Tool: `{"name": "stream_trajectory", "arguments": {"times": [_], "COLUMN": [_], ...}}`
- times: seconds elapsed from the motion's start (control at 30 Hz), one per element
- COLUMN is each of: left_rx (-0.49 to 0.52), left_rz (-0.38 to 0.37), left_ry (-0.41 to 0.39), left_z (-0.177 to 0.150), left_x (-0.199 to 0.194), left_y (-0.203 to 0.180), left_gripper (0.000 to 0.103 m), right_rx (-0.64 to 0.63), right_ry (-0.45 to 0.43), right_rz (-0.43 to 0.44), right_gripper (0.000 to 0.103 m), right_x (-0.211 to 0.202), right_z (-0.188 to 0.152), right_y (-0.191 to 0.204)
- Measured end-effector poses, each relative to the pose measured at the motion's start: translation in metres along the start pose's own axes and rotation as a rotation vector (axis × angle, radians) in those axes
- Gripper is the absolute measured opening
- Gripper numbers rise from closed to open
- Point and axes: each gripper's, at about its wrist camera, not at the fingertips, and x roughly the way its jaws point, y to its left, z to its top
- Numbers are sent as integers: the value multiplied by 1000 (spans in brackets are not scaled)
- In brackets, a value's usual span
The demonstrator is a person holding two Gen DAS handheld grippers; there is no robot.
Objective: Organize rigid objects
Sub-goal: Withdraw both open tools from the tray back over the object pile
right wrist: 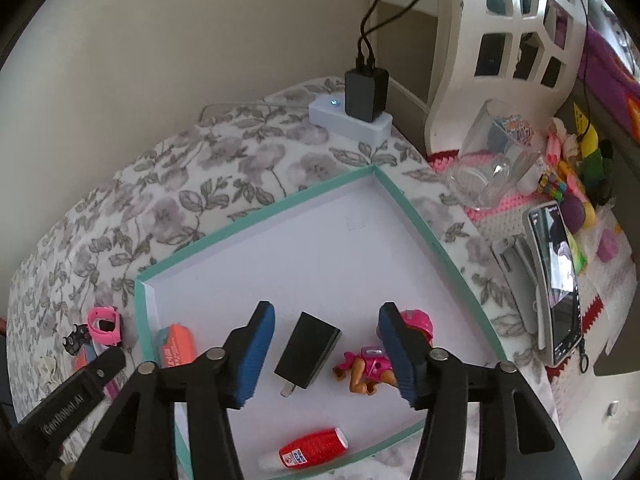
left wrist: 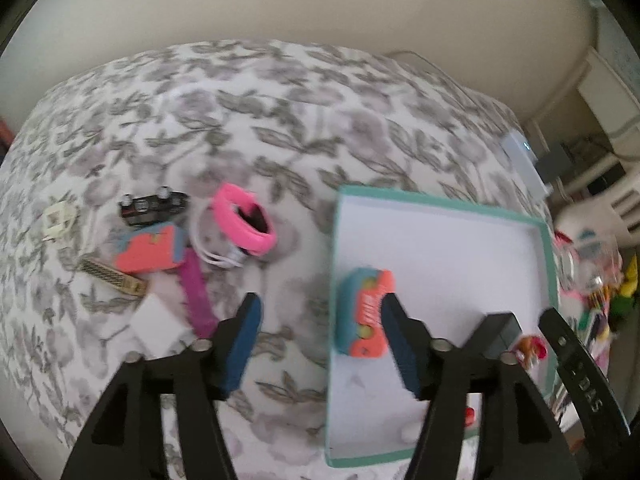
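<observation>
Inside the teal-rimmed tray (right wrist: 404,196), both tongs (right wrist: 326,354) (left wrist: 320,332) stand open and empty over the black charger (right wrist: 308,350) and orange toy (left wrist: 362,312); lift clear, then fetch the pink watch (left wrist: 244,220) left of the tray.

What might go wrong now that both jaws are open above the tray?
The left gripper has one jaw beside the orange-teal toy and may knock it. The right gripper straddles the black charger, with a jaw against the pink doll; either could get dragged.
</observation>
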Motion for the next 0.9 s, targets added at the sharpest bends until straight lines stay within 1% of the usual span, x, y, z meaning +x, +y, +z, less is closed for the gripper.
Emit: {"name": "stream_trajectory", "arguments": {"times": [0.03, 0.1, 0.2, 0.23, 0.3, 0.37, 0.43, 0.5, 0.67, 0.8, 0.9], "left_rx": [-14, -41, -69, -74, -87, -102, -115, -128, -162, -193, -235], "left_rz": [6, 23, 59, 68, 86, 98, 107, 119, 143, 164, 172], "left_ry": [-4, -7, -12, -13, -9, -3, 2, 6, 24, 48, 53], "left_z": [1, 3, 6, 5, 6, 7, 9, 10, 12, 15, 19], "left_x": [0, 0, 0, 0, 1, 1, 2, 2, 4, 5, 2], "left_y": [4, 13, 25, 28, 34, 39, 45, 52, 68, 85, 104], "left_gripper": [73, 81, 82, 85, 95, 95, 95, 96, 96, 97, 97], "right_rx": [-4, -12, -20, -25, -35, -39, -40, -43, -72, -118, -159], "right_ry": [-3, -5, 0, 2, 4, 10, 22, 29, 38, 48, 58], "right_rz": [-1, 0, 8, 9, 10, 18, 31, 34, 25, 23, 31], "right_gripper": [68, 72, 81, 84, 88, 90, 95, 99, 103, 103, 103], "right_x": [0, 0, 2, 3, 4, 5, 8, 10, 14, 18, 20], "right_z": [0, -1, -2, -2, -4, -5, -6, -8, -12, -18, -24], "right_y": [1, 3, 6, 8, 10, 12, 14, 16, 25, 37, 50]}}
